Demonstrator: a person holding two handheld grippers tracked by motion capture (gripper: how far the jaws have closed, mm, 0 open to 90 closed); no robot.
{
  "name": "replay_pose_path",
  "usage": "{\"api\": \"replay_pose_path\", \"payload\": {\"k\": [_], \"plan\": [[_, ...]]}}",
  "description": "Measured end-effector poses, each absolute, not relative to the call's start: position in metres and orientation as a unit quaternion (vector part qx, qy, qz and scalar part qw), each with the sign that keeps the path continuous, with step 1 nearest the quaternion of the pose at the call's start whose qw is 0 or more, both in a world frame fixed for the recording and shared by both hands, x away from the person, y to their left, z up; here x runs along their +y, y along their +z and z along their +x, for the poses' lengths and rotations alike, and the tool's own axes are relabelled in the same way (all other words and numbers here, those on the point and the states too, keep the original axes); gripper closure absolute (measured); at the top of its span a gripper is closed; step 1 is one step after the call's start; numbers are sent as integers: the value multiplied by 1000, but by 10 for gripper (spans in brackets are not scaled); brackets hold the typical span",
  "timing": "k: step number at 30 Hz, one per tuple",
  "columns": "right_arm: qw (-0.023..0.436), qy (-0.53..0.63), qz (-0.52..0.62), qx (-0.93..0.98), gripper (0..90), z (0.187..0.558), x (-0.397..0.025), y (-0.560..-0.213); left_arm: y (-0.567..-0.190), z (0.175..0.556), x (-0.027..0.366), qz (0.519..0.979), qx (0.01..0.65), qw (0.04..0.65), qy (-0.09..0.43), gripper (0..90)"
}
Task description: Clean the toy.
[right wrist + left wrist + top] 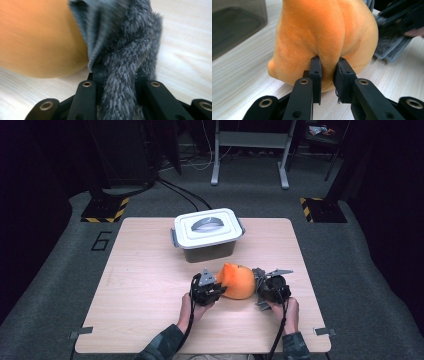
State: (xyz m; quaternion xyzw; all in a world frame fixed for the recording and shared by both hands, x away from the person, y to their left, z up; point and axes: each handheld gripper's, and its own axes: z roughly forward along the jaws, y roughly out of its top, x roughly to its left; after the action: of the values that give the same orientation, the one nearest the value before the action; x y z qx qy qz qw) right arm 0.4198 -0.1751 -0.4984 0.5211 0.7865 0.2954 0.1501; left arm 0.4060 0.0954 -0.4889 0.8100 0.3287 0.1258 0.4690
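An orange plush toy [237, 280] lies on the wooden table [150, 285] between my two grippers. My left gripper [207, 289] is at its left side, and in the left gripper view its jaws pinch a fold of the orange plush [329, 37], with the gripper [328, 67] shut on it. At the toy's right side my right gripper [265, 285] holds a grey furry part [125, 57] of the toy, which is bunched between the jaws and hides the fingertips [117, 72]. The orange body [37, 37] fills the left of the right gripper view.
A clear plastic box with a white handled lid [207, 227] stands at the back middle of the table, just behind the toy. A corner of the box [234, 22] is close on the left in the left gripper view. Table edges lie near both forearms.
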Motion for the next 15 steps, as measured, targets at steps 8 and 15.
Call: {"api": "replay_pose_path", "payload": {"k": [8, 15], "plan": [[143, 306, 524, 782, 722, 420, -185, -492, -489, 407, 97, 805, 337, 472, 122, 769], [195, 357, 496, 767, 722, 402, -185, -446, -489, 408, 99, 806, 339, 470, 124, 764]]}}
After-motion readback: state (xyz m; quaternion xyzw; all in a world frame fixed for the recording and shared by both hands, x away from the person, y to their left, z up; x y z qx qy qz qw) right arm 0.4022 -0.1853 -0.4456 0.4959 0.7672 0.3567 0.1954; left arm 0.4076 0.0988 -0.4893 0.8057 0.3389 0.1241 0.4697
